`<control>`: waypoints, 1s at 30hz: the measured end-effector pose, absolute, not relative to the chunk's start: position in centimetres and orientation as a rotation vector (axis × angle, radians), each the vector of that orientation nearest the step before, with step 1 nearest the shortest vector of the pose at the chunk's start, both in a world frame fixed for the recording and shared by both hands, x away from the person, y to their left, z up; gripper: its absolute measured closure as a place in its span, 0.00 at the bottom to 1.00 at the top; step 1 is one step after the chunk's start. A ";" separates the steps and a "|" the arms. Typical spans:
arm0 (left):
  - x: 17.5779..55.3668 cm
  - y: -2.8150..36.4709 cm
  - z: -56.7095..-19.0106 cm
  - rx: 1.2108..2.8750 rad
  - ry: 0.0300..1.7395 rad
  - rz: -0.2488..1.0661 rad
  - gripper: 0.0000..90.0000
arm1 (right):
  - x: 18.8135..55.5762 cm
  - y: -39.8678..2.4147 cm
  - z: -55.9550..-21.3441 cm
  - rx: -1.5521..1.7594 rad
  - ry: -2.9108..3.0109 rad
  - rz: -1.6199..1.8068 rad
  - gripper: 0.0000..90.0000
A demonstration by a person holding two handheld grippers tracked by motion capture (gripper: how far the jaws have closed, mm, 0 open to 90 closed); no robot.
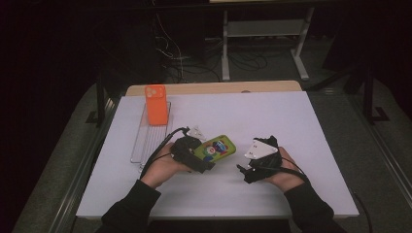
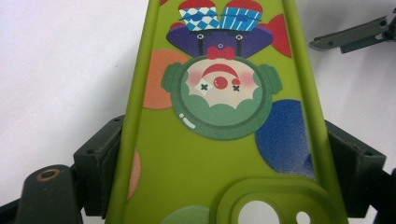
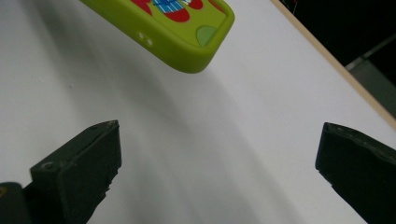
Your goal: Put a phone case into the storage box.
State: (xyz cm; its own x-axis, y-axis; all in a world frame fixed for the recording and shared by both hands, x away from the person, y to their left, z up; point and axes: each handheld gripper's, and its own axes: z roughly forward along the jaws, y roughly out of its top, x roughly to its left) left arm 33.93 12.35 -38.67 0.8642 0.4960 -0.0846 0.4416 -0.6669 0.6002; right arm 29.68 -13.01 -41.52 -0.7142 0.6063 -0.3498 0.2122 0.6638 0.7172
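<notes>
Green phone case (image 1: 218,148) is sitting clamped in the left gripper (image 1: 206,158), lifted a little off the white table (image 1: 272,116) near the middle of its near half, its free end pointing toward the right gripper (image 1: 245,172). The pick-up part of the work is looking done; the placing is still ahead. An orange phone case (image 1: 156,105) is already standing upright at the far end of the wire rack (image 1: 145,141) by the table's left edge, and the rack's near slots are lying free, so my judgement is that the green one is heading there next, though nothing is showing which slot.

The right gripper is waiting just beside the green case with its jaws spread wide and nothing between them.

The left gripper view is giving what the high view cannot: the two black jaws are pressing on the long edges of the case (image 2: 219,154), the printed clown face is lying upside down to the camera, and the camera cut-out is sitting at the gripped end. The right gripper view is adding the far corner of the case (image 3: 187,42) hanging above the table with a soft shadow beneath, so that end is hanging free of the surface. The high view alone is placing the rack and the orange case.
</notes>
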 end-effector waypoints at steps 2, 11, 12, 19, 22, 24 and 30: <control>33.9 12.3 -38.7 2.402 0.671 0.115 0.17 | 29.6 -12.8 -41.6 0.601 2.289 0.873 0.00; 33.8 12.1 -38.8 2.377 0.695 0.100 0.17 | 28.9 -11.9 -41.9 0.411 2.240 0.734 0.00; 33.8 12.1 -38.8 2.378 0.694 0.098 0.17 | 28.7 -11.7 -41.9 0.408 2.236 0.726 0.00; 33.7 12.0 -38.9 2.375 0.696 0.090 0.17 | 28.1 -11.0 -42.1 0.243 2.183 0.620 0.00; 33.7 12.0 -38.9 2.370 0.710 0.081 0.17 | 27.9 -10.7 -42.2 0.194 2.149 0.594 0.00; 33.7 12.0 -38.9 2.368 0.712 0.080 0.17 | 27.8 -10.5 -42.2 0.152 2.127 0.563 0.00; 33.7 12.0 -39.0 2.373 0.712 0.082 0.17 | 27.3 -9.9 -42.5 0.080 2.047 0.510 0.00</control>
State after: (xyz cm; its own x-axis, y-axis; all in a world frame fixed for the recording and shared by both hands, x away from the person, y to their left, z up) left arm 33.68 12.00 -38.99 0.8504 0.5123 -0.1199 0.4715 -0.6409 0.6057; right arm 27.26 -9.87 -42.48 -0.5125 0.2628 -0.8175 -0.1515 0.9094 0.3873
